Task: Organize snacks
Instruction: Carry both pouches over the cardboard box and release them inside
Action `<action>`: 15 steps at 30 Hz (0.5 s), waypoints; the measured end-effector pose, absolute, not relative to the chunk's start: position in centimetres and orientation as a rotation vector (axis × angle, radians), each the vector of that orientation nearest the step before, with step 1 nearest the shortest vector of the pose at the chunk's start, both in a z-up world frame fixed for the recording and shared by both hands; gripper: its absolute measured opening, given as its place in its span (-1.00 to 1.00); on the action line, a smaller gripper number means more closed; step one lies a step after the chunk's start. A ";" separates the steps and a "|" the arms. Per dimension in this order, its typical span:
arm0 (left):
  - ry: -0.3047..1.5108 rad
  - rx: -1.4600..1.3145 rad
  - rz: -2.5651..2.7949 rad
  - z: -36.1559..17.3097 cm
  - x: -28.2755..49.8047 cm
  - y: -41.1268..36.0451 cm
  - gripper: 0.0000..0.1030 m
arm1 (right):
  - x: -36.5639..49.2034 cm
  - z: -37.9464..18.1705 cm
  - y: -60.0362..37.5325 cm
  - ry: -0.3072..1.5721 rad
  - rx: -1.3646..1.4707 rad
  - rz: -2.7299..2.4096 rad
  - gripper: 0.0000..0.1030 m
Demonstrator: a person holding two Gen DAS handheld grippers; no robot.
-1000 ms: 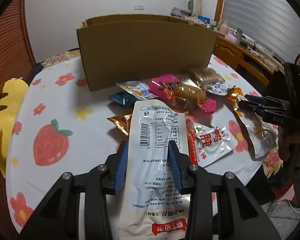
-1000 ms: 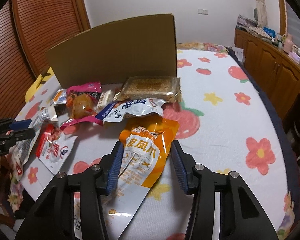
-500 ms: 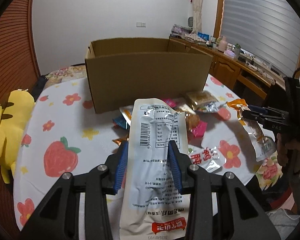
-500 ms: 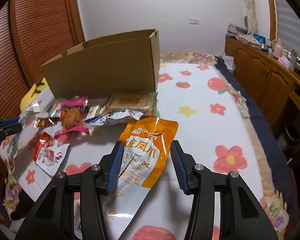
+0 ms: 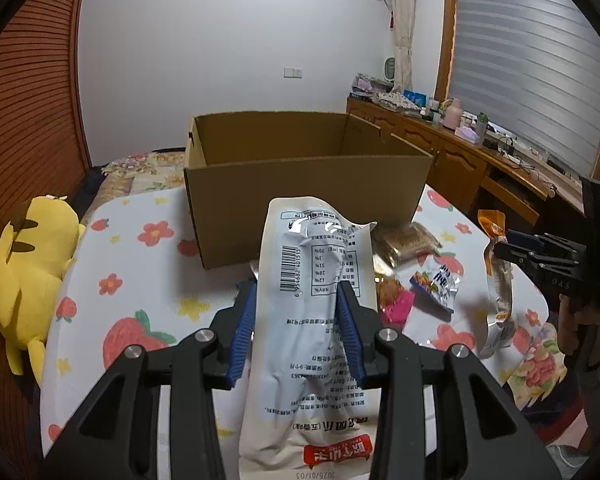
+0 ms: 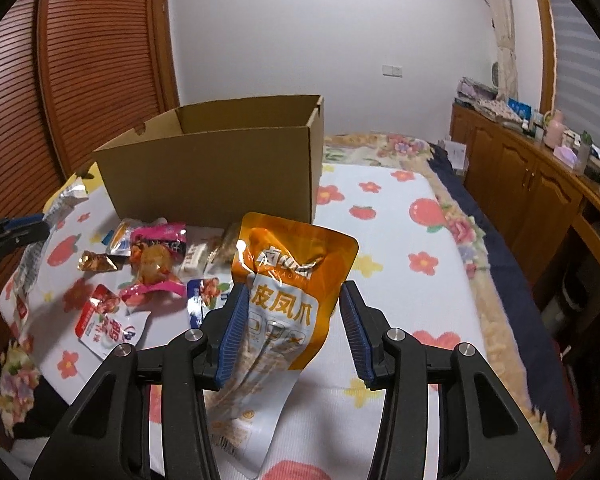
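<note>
My left gripper is shut on a long white snack packet with a barcode, held in the air above the table. My right gripper is shut on an orange snack packet, also held up; it shows at the right of the left wrist view. An open brown cardboard box stands on the table beyond both packets, its inside looking empty; it also shows in the right wrist view. Several loose snacks lie in front of it, among them a pink packet and a red-white packet.
The table has a white cloth with strawberries and flowers. A yellow plush toy lies at its left edge. Wooden cabinets with clutter stand along the right wall. A slatted wooden door is at the left.
Both grippers have risen with their packets and pulled back from the table. The box's open top has come into view.
</note>
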State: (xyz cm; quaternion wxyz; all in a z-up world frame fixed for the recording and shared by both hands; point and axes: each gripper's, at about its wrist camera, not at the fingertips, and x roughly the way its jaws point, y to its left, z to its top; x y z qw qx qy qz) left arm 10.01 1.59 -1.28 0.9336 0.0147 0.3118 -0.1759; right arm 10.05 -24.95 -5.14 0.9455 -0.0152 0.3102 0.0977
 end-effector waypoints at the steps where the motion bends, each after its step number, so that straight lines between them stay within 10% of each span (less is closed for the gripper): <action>1: 0.631 0.027 -0.358 -1.1 10.1 1.6 -0.26 | 10.0 -5.0 -25.0 0.626 -0.027 0.202 -0.10; 15: 0.539 0.027 -0.347 2.8 12.1 0.8 -0.26 | 10.8 -0.3 -24.5 0.512 -0.047 0.229 -0.10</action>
